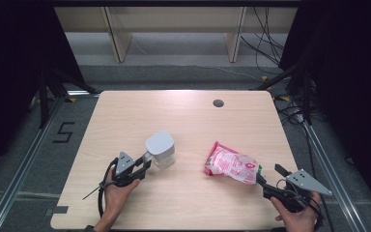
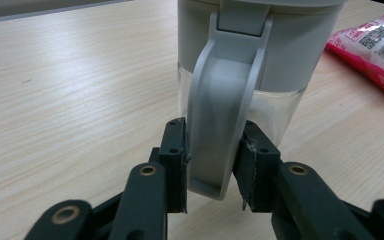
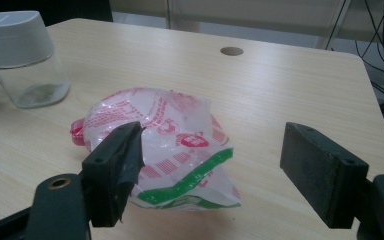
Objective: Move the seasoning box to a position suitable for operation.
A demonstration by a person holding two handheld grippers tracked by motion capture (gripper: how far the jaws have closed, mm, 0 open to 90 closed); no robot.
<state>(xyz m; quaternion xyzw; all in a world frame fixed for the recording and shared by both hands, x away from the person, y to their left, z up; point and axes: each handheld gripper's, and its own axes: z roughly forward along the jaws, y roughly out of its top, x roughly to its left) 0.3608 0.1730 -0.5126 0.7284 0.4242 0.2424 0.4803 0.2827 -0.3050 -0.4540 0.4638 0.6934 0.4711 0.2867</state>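
A clear jug point(image 1: 160, 149) with a grey lid and a grey handle point(image 2: 220, 125) stands left of the table's middle. My left gripper point(image 1: 147, 163) is shut on that handle, one pad pressed on each side point(image 2: 214, 167). A pink and white plastic bag point(image 1: 232, 164) with a green stripe lies at the right. My right gripper point(image 1: 269, 174) stands open at the bag's near end. In the right gripper view the bag point(image 3: 165, 140) lies by the left jaw while the right jaw stands well off it, and the jug point(image 3: 22, 55) is at the far left.
The light wooden table point(image 1: 183, 116) has a round cable hole point(image 1: 218, 103) near its far edge. Black curtains hang at both sides, with cables on the floor at the right. The bag point(image 2: 375, 45) lies beyond the jug in the left gripper view.
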